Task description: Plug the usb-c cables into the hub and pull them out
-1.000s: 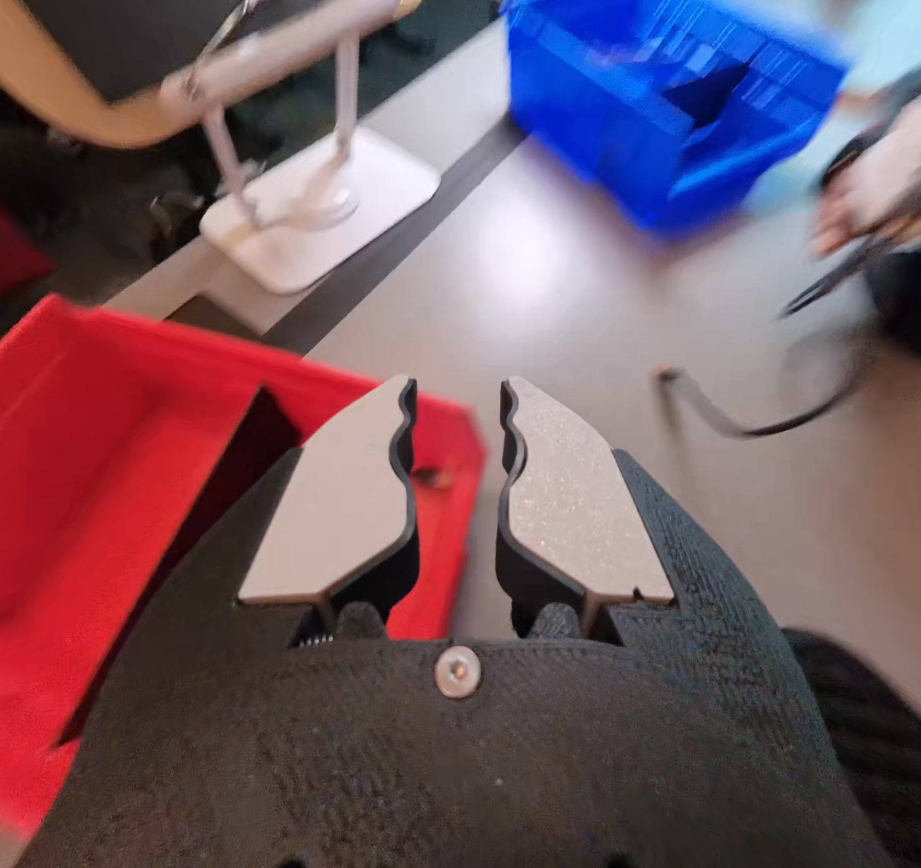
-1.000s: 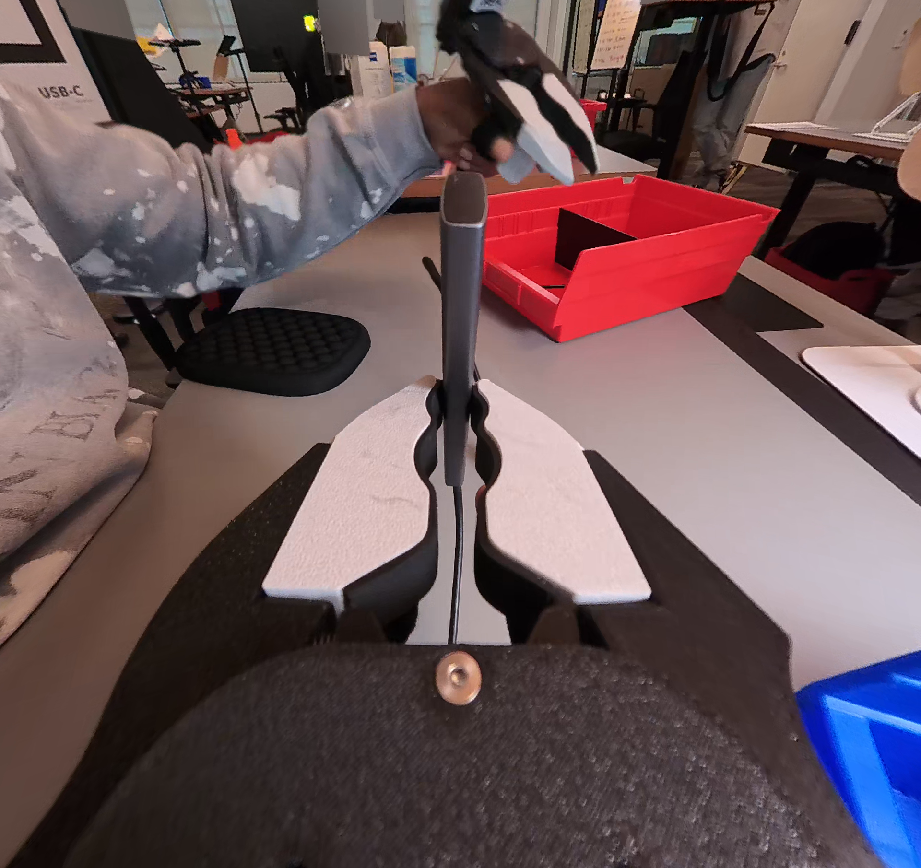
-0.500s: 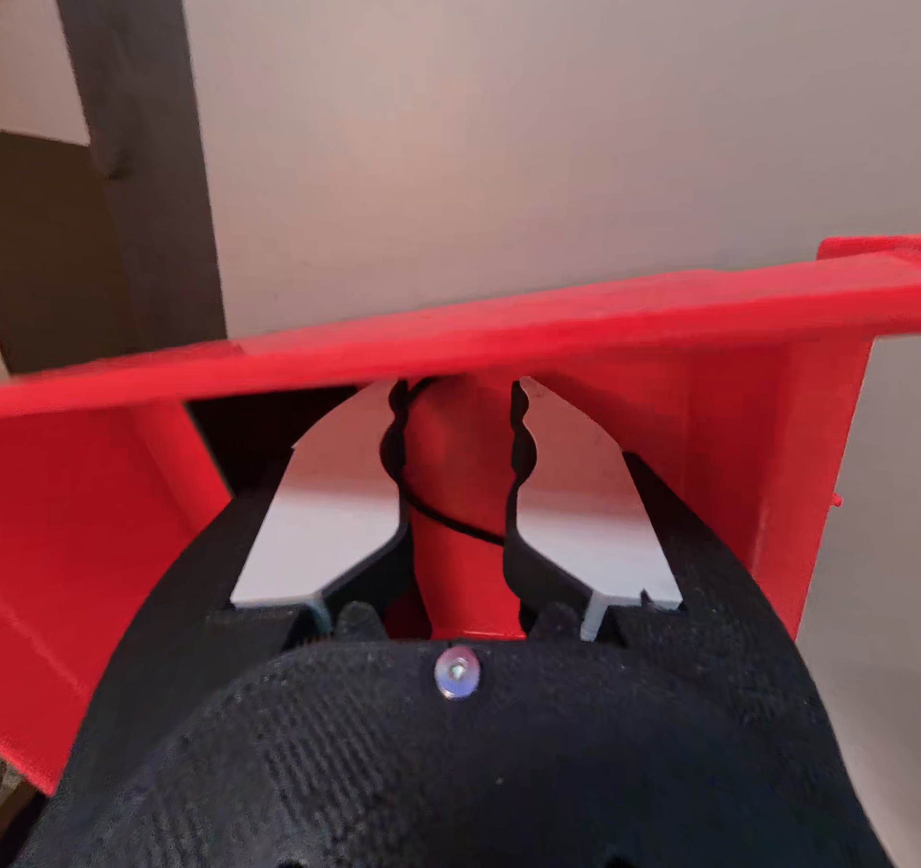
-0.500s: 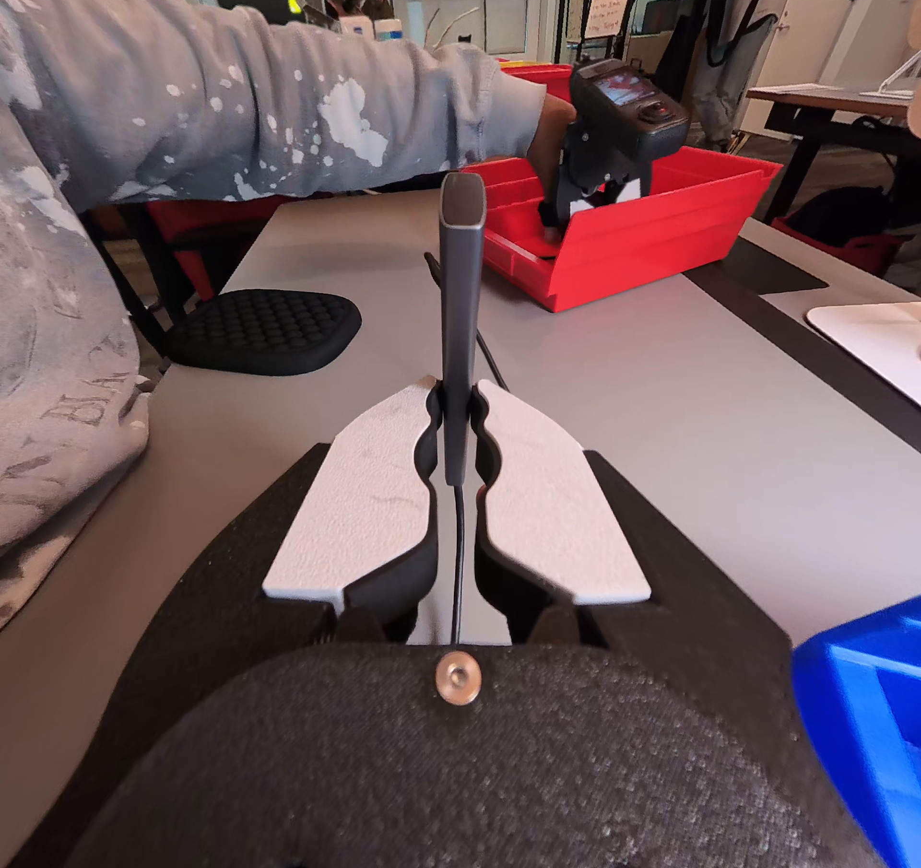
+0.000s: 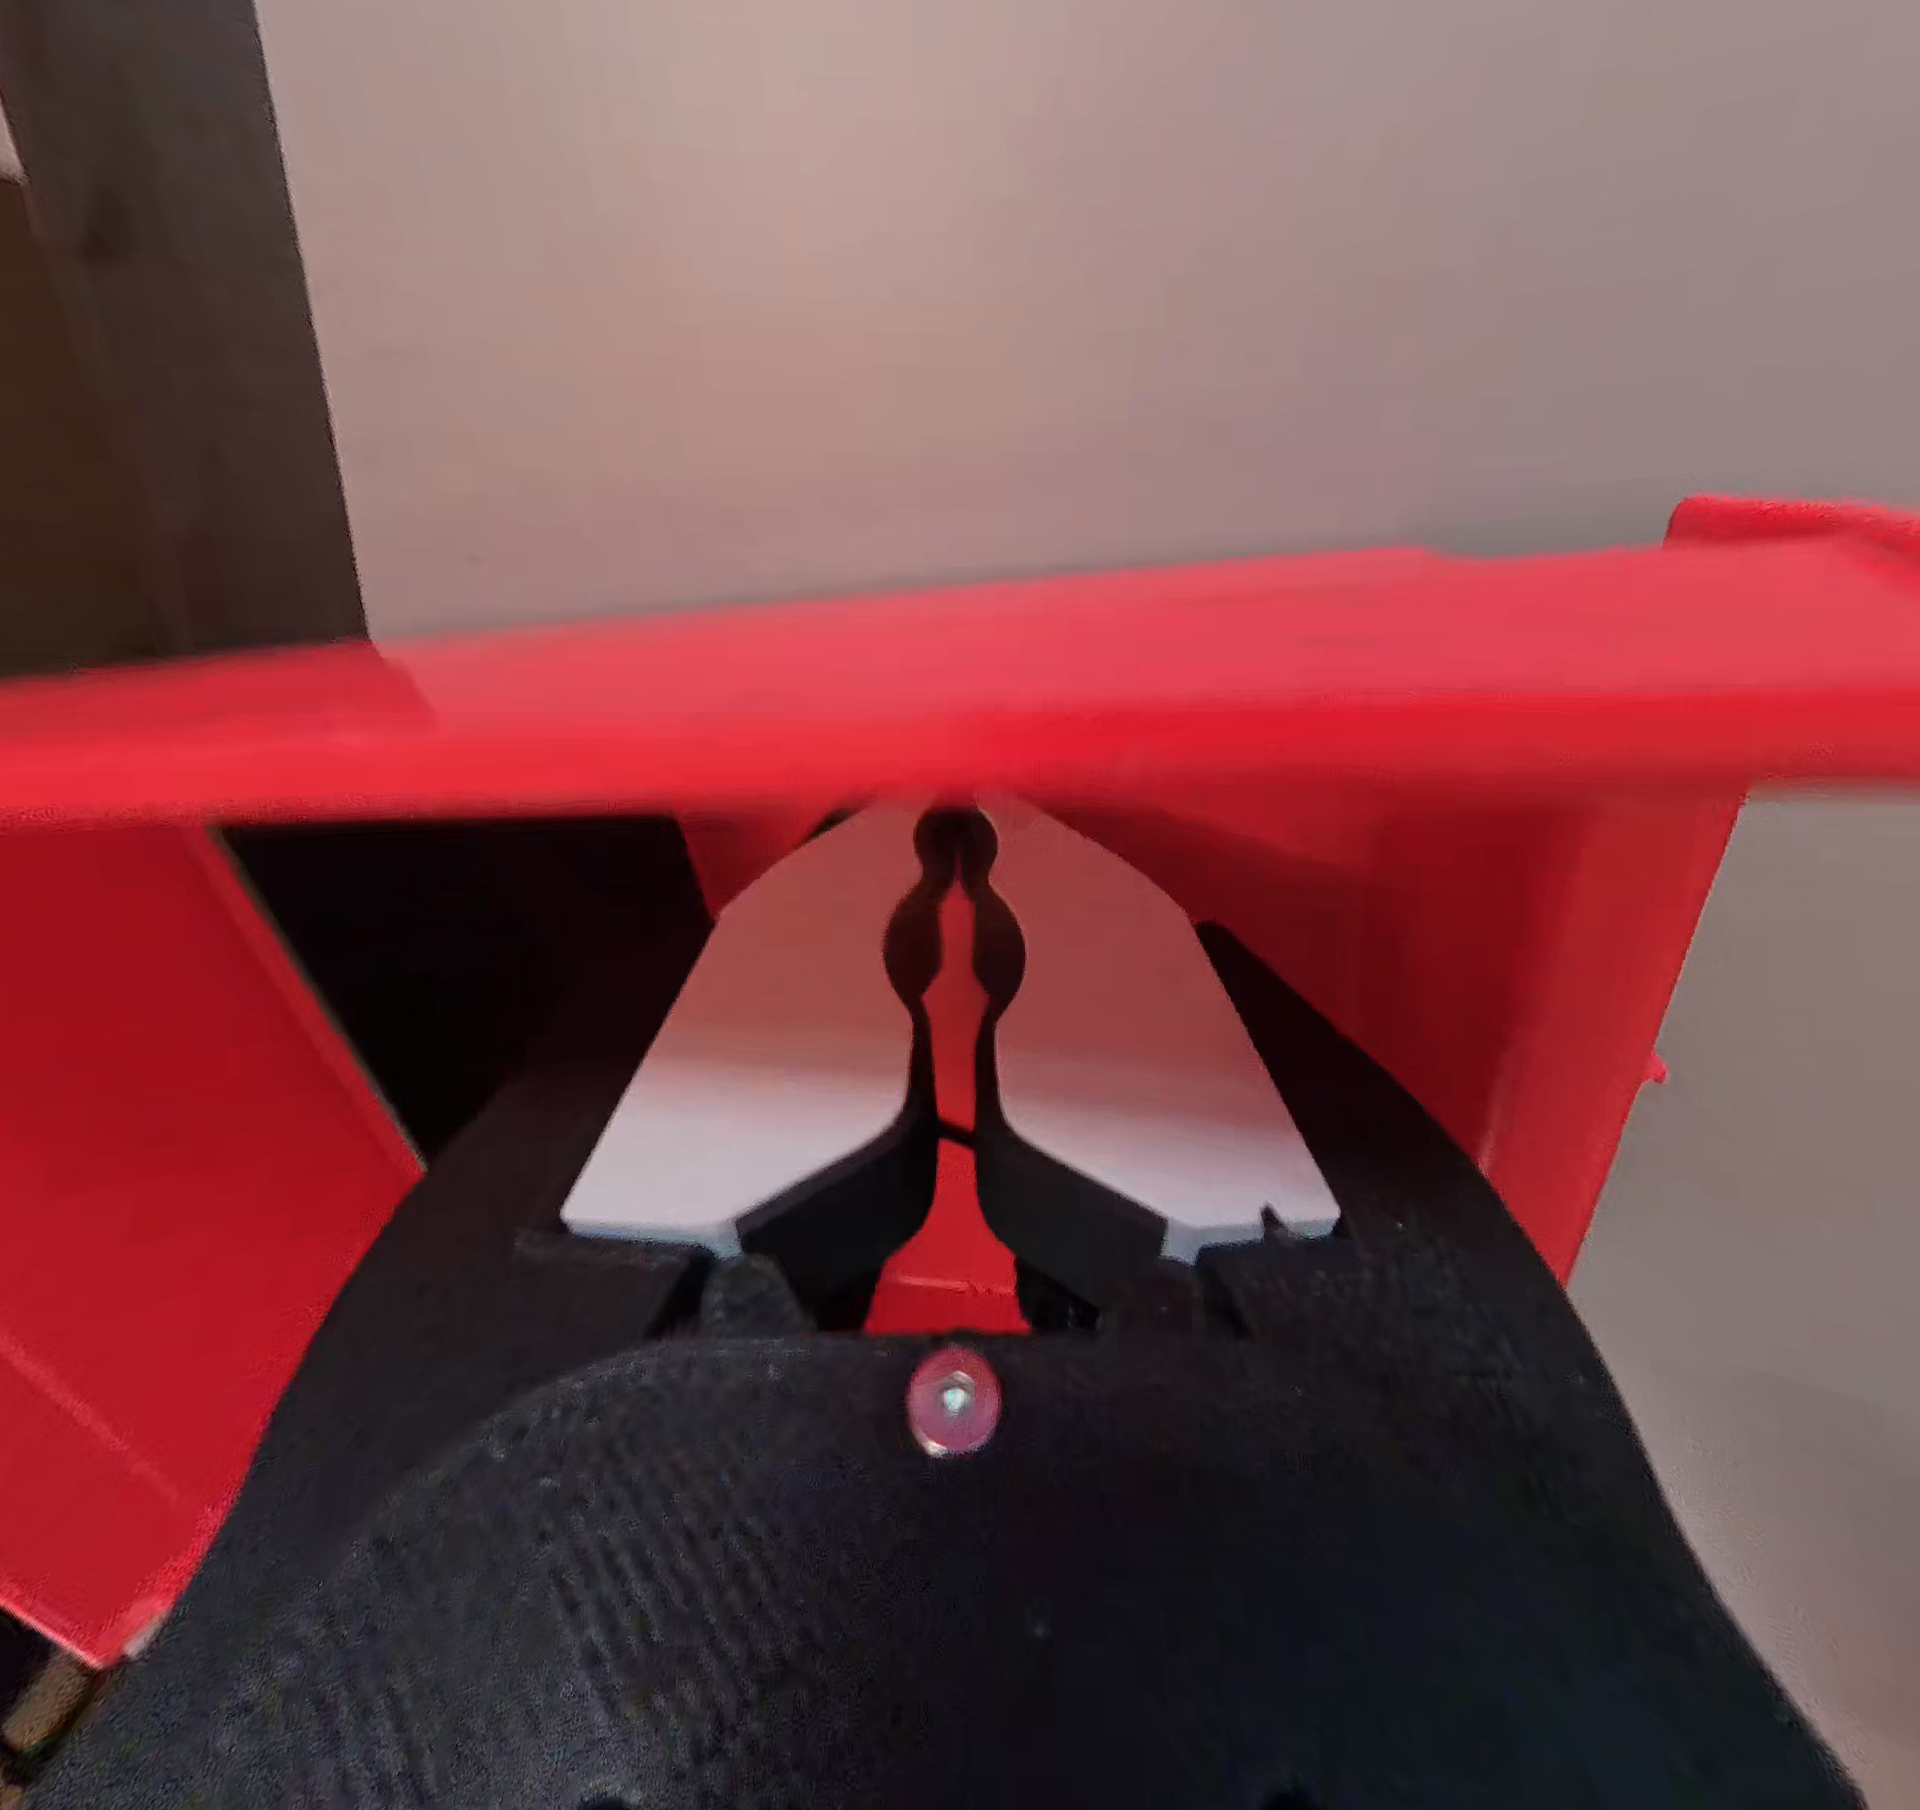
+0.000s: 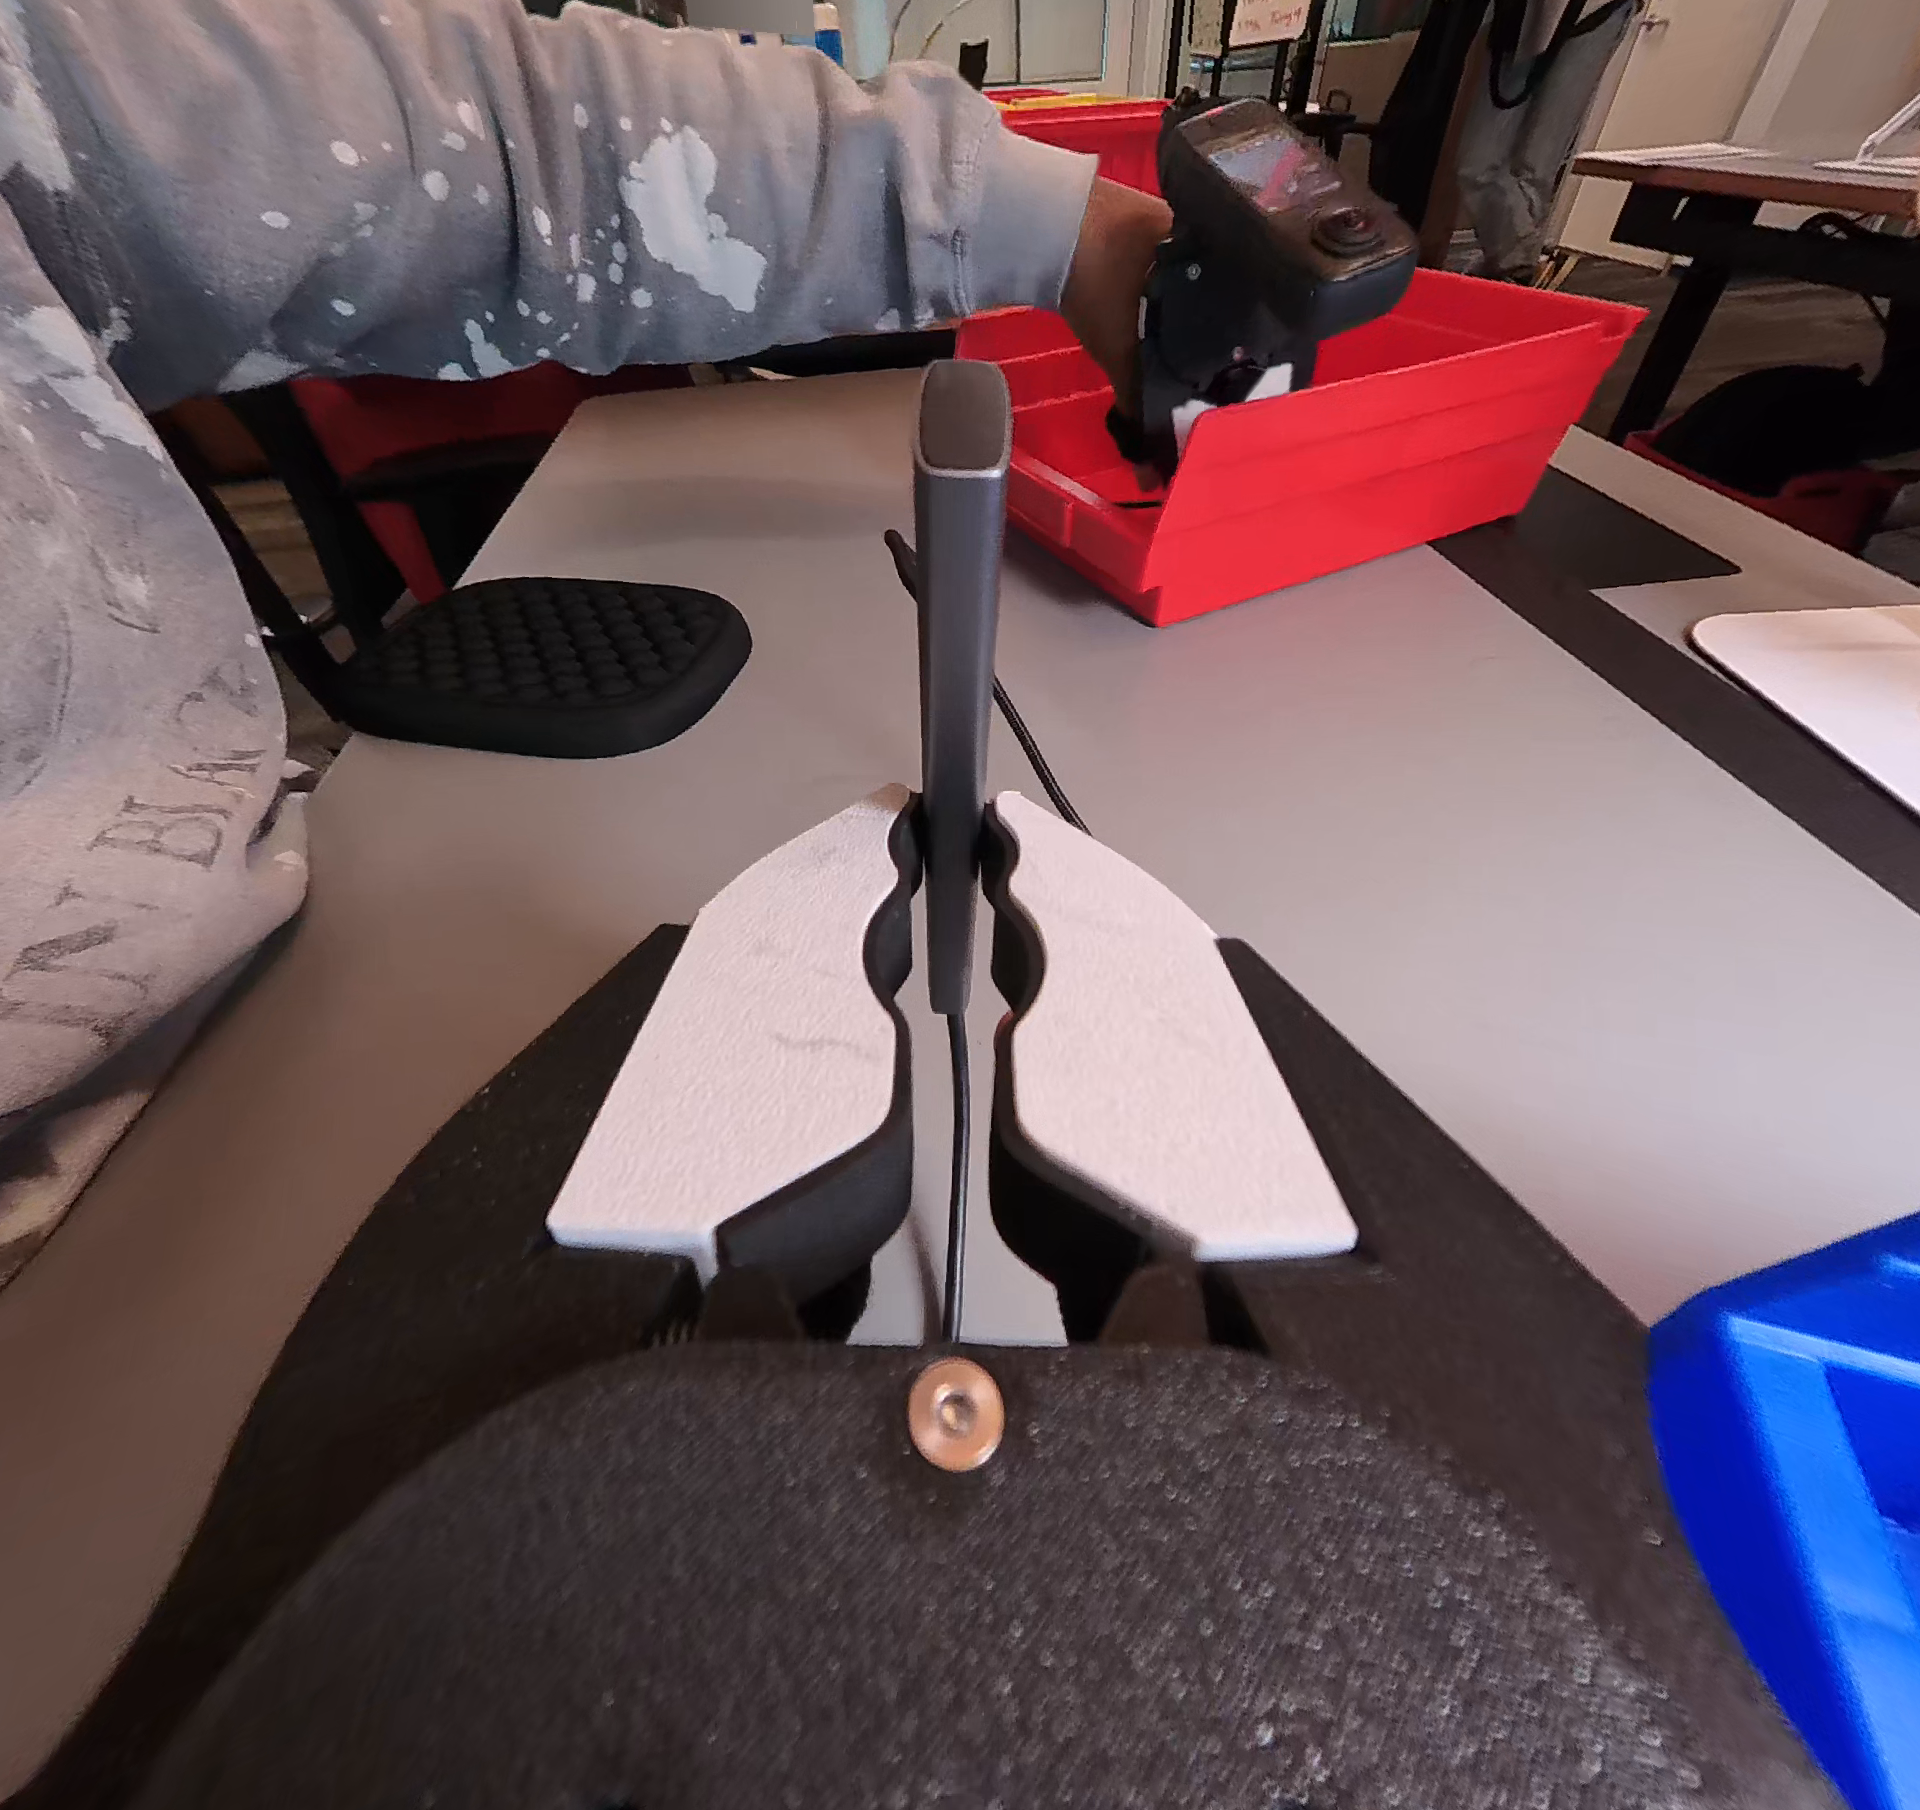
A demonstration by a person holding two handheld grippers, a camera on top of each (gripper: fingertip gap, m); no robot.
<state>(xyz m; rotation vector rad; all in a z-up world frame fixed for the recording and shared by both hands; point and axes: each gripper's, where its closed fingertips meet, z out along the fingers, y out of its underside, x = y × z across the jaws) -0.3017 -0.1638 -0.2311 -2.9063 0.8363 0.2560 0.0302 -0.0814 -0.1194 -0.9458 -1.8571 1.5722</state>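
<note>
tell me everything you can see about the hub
The hub is a slim dark grey bar, metallic-looking, with rounded edges and a darker end cap facing away. It stands on its narrow edge, clamped near its rear end between the right tongs, above the grey table. A thin black cable runs from its rear end back between the fingers.

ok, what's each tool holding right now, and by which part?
Right tool: shut on the grey hub, gripped at its lower, cable end. Left tool: nearly closed inside the red bin; a thin black cable crosses its fingers, hold unclear.
</note>
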